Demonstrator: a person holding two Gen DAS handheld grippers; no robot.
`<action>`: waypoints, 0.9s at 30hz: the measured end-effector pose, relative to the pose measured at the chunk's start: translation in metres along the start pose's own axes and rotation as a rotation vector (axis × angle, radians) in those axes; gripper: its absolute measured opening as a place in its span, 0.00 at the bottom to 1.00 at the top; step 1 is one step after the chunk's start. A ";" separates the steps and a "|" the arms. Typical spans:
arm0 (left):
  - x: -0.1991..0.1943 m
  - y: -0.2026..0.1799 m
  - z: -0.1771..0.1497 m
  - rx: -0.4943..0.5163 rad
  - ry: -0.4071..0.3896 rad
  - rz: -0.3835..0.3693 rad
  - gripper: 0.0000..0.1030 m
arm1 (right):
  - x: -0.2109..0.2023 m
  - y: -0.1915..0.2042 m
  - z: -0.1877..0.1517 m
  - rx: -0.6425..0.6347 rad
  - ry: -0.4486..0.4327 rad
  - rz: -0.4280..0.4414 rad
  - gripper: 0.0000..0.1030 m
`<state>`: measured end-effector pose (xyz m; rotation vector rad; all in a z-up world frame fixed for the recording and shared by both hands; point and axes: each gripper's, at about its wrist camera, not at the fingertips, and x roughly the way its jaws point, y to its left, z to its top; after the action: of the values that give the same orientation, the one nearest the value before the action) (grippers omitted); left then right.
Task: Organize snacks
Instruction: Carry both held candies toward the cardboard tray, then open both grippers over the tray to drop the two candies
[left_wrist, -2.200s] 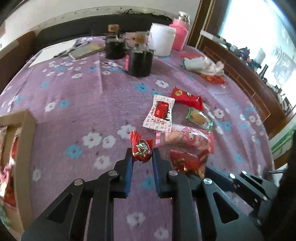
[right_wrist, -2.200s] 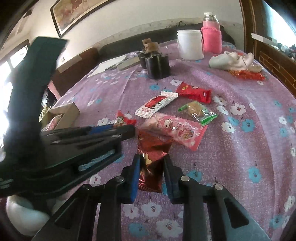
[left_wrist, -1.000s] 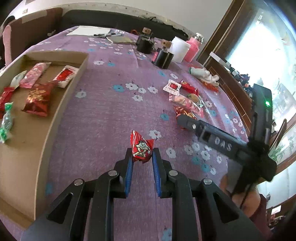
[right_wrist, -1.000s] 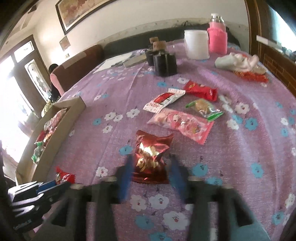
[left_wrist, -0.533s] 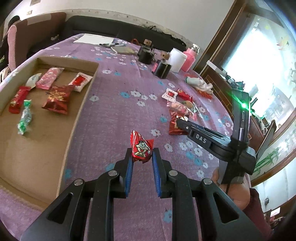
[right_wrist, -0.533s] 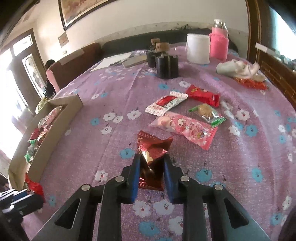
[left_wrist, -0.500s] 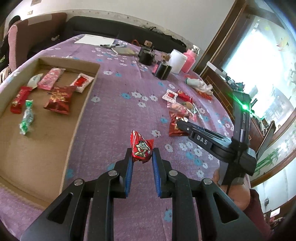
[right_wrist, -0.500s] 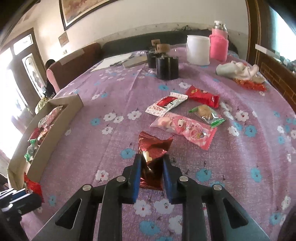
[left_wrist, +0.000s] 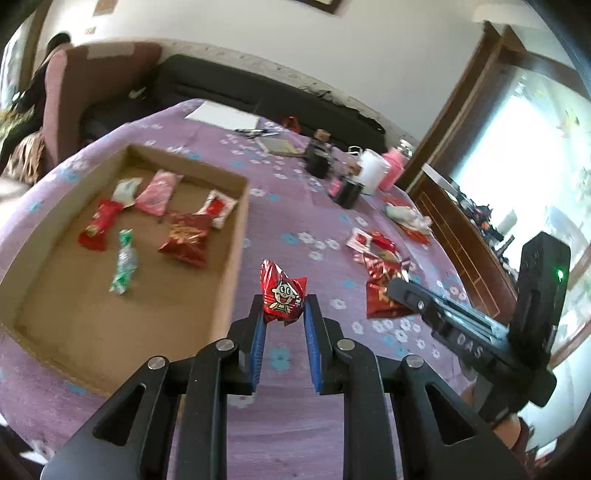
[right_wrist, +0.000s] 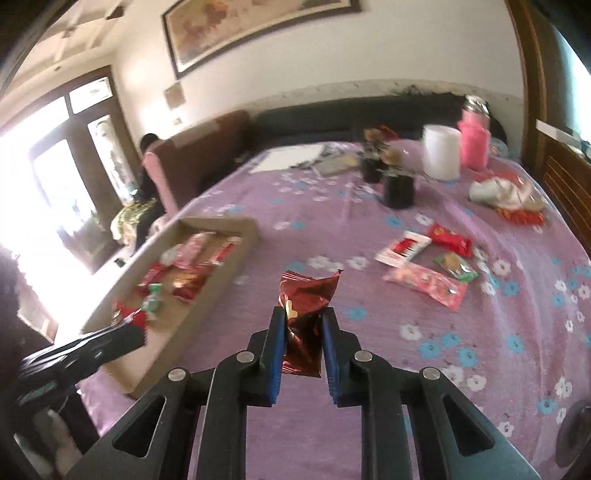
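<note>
In the left wrist view the left gripper (left_wrist: 283, 314) pinches a small red candy (left_wrist: 282, 294) at frame centre, beside the cardboard box (left_wrist: 231, 273), while in the right wrist view the right gripper (right_wrist: 303, 325) clamps a dark red foil packet (right_wrist: 304, 295) mid-frame, so each should probably clear the box's near wall before letting go.

Purple floral tablecloth (left_wrist: 295, 424); brown box (left_wrist: 236, 236); red candy (left_wrist: 282, 293)
</note>
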<state>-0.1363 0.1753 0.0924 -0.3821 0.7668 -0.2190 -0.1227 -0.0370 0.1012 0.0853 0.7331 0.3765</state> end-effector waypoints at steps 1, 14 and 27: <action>-0.001 0.006 0.002 -0.010 0.000 0.007 0.17 | 0.004 0.004 0.001 -0.001 0.013 0.014 0.19; -0.014 0.107 0.018 -0.113 0.015 0.229 0.17 | 0.054 0.098 0.012 -0.085 0.111 0.186 0.18; 0.010 0.129 0.018 -0.105 0.076 0.313 0.17 | 0.112 0.159 -0.004 -0.176 0.221 0.204 0.18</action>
<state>-0.1096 0.2939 0.0453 -0.3486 0.9035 0.1011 -0.0974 0.1516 0.0597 -0.0486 0.9087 0.6511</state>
